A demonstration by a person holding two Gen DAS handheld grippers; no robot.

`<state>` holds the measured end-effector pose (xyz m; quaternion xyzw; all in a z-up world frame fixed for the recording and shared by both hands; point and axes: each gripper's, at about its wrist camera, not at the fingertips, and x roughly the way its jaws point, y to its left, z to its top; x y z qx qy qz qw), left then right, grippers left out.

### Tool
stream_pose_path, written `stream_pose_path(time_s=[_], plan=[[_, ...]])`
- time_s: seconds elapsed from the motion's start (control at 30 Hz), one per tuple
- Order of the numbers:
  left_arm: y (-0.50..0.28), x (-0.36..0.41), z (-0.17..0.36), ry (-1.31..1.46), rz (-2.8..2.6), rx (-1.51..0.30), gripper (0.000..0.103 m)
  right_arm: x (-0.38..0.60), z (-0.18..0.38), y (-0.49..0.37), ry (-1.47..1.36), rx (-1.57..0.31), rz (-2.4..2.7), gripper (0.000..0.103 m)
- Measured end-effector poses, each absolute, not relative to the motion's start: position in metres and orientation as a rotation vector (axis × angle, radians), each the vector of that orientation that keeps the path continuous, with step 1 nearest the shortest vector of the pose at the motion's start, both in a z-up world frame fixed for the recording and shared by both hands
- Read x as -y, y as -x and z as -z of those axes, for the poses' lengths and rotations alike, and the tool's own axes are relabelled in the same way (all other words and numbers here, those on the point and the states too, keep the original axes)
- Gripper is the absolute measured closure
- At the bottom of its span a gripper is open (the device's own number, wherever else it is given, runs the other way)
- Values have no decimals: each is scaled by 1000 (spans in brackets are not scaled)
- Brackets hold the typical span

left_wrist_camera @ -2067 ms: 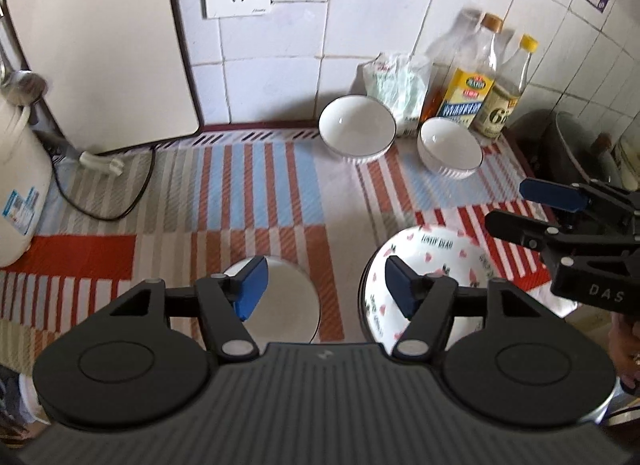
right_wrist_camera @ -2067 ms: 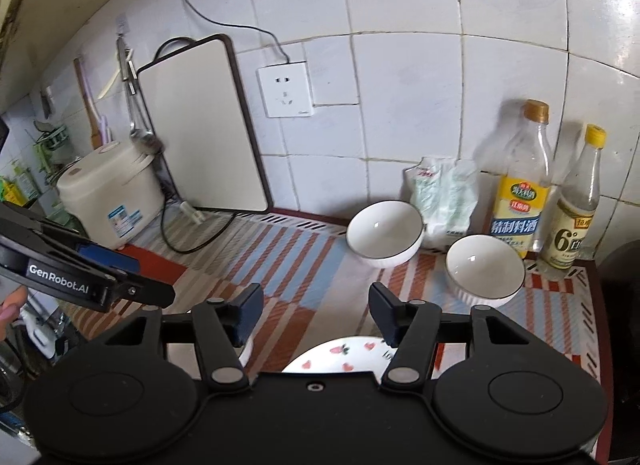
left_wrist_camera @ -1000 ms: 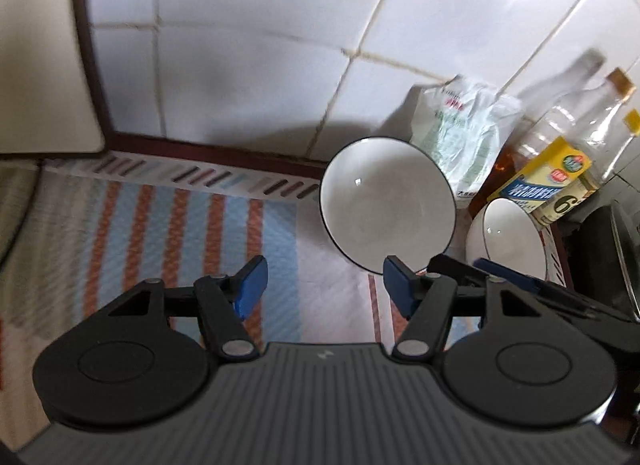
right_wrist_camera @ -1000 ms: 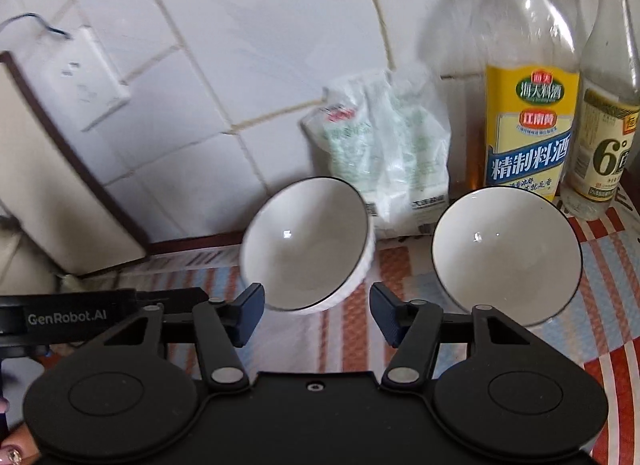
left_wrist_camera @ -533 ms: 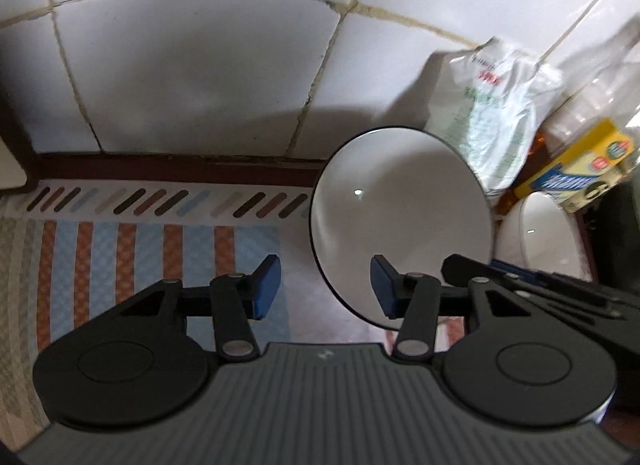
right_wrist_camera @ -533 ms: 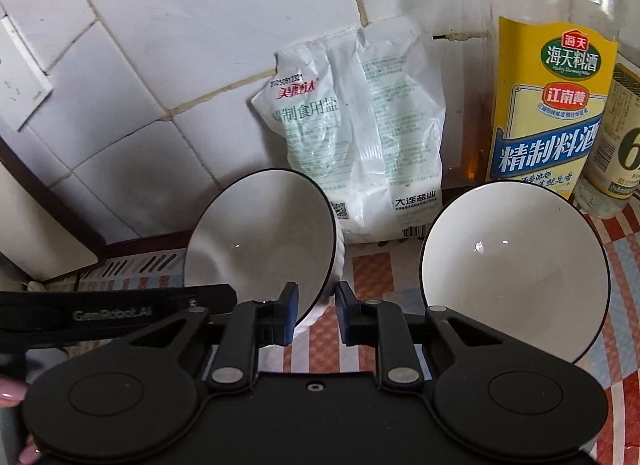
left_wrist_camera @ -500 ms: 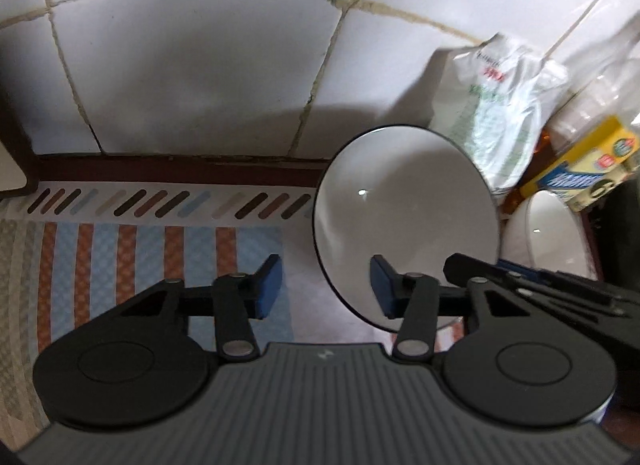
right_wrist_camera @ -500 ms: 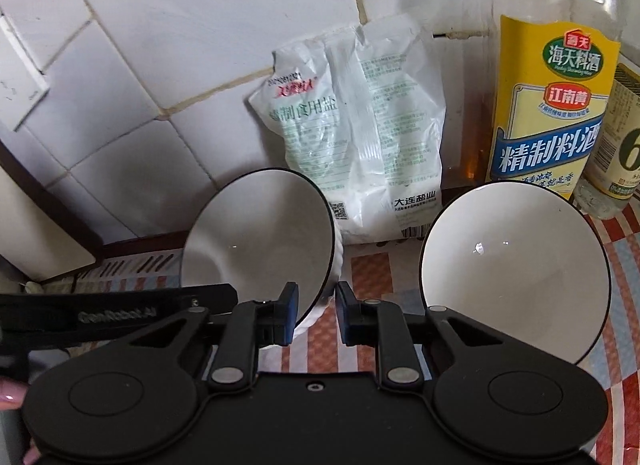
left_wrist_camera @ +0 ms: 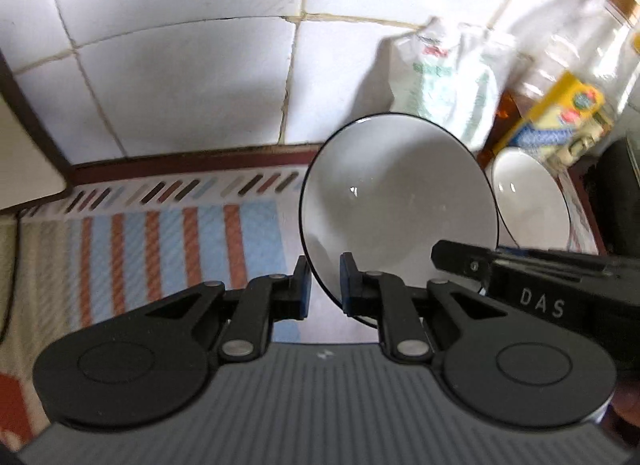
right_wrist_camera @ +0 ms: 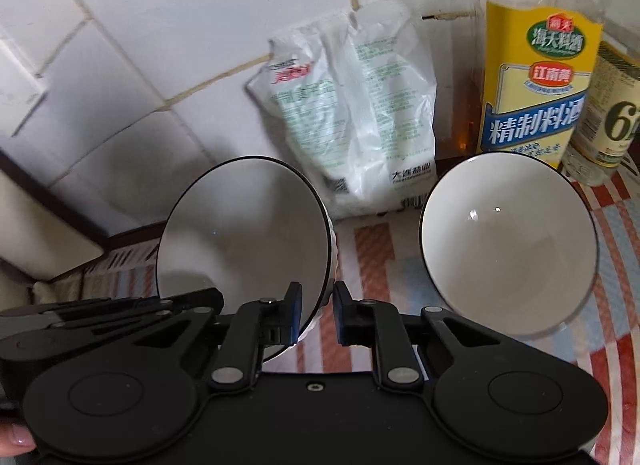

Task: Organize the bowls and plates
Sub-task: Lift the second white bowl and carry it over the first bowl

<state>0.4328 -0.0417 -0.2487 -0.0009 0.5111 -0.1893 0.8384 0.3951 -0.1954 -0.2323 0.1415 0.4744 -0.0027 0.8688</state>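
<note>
Left gripper [left_wrist_camera: 325, 281]: jaws closed on the near-left rim of a white bowl [left_wrist_camera: 400, 201], pointing steeply downward. Right gripper [right_wrist_camera: 316, 311]: jaws closed on the same bowl's right rim, also angled down. 1 fingertip [right_wrist_camera: 14, 439] visible at the lower-left edge of the right wrist view.

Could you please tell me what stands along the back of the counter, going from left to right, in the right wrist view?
Left white bowl → white plastic bag → right white bowl → yellow-labelled bottle → second bottle at the right edge.
</note>
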Motion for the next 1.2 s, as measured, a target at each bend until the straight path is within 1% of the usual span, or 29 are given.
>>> stream_pose_path(time_s=[0.17,0.3,0.4,0.63,0.77,0.97,1.2], plan=[[-401,30,228,15,392,-1110,90,189,209,-370,-317,-1033,1,83],[-366,18,208,-2,384,-1086,90,183,188,-344,-307,-1029,-30,83],[-345,5,187,40,385,-1059,90,181,171,-324,-311,-1030,-51,83],[-289,-3,148,37,364,-1033,90,167,128,-272,-274,-972,-80,82],[-263,-8,136,52,354,-1015,90,160,110,-246,-247,-950,-106,82],[-220,-22,125,49,320,-1001,90,146,99,-209,-208,-925,-147,82],[-183,-40,125,62,290,-1009,90,127,101,-175,-190,-939,-198,81]])
